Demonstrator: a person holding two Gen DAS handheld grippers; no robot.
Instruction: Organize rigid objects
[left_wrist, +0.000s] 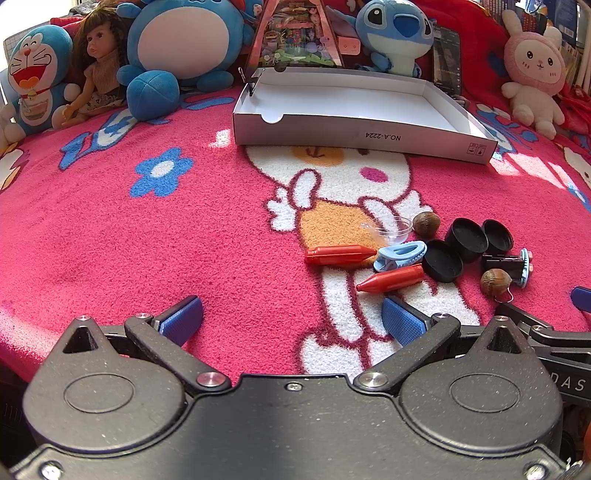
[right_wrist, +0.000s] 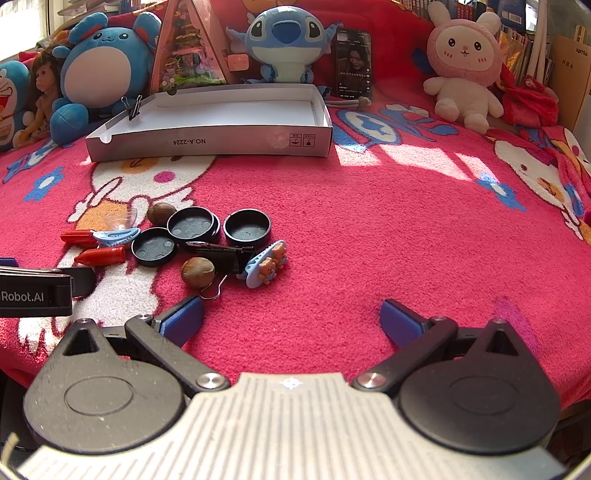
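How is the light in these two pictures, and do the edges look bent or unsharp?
Left wrist view: sunlight patches fall on the blanket near the white box; the box's straight walls bow from fisheye distortion. Right wrist view: bright window-shaped patches lie right of the box; the plush toys at the rim look curved but fairly sharp.

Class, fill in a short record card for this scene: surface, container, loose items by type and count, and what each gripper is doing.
surface: pink cartoon blanket
container: white cardboard box, open, a binder clip clipped on its left wall
red crayon-shaped pieces: two
black round caps: three
brown nuts: two
blue hair clips: two
loose black binder clip: one
clear plastic piece: one
left gripper: open, empty
right gripper: open, empty
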